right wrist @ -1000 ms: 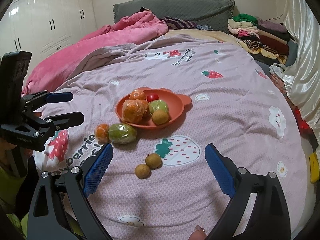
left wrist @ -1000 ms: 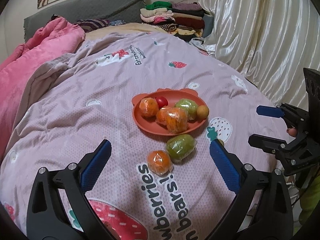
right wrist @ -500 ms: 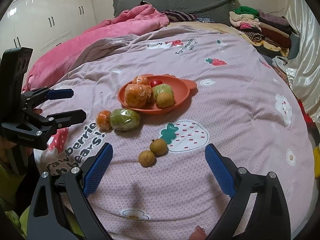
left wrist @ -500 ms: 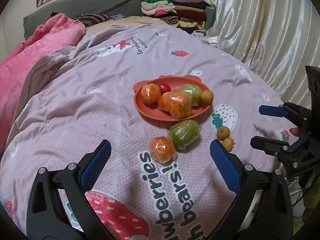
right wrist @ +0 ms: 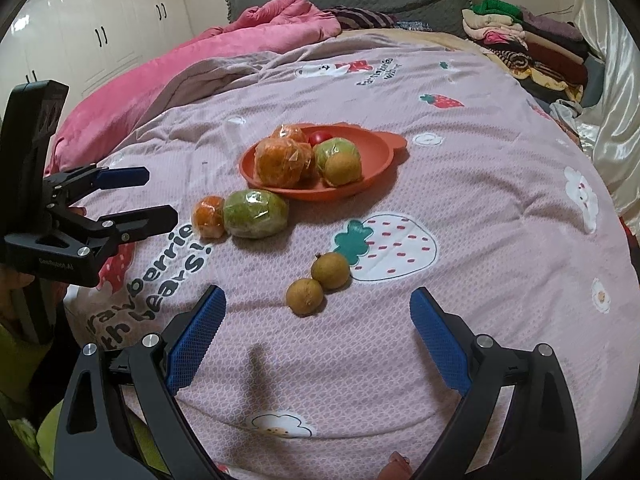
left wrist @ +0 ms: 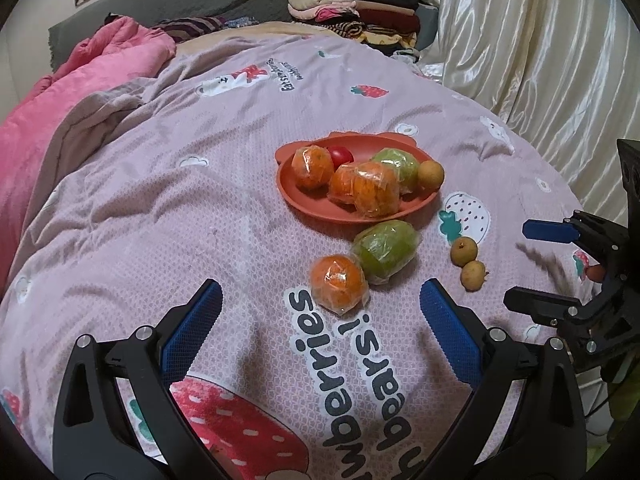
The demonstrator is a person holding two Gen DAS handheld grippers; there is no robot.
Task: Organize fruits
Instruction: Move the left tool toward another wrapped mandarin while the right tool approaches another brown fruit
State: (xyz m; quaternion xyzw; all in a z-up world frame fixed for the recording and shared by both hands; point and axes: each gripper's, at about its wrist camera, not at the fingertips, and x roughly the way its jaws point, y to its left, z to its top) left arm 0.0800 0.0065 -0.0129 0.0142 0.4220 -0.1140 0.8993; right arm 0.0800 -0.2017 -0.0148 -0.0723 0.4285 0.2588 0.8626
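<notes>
Bedding printed with strawberries and bears covers the bed in the left wrist view, with a pink quilt bunched at the far left, folded clothes stacked at the far end and a pale satin curtain along the right. An orange plate sits near the middle of the bed, holding two wrapped oranges, a third wrapped orange, a red tomato, a wrapped green fruit and a small brown fruit at its right edge. Just near of the plate lie a wrapped green pear and a wrapped orange, touching each other. Right of them two brown longans lie side by side on the cover. The left gripper hovers near of the loose orange, its blue pads wide apart and holding nothing. At the right edge the right gripper shows, also spread.

From the right wrist view, white wardrobe doors stand at the far left behind the quilt. The plate with its fruit lies far of centre; the green pear and loose orange rest just left and near of it. The two longans lie close in front of the right gripper, whose pads are apart and empty. The left gripper enters from the left, open beside the loose orange.
</notes>
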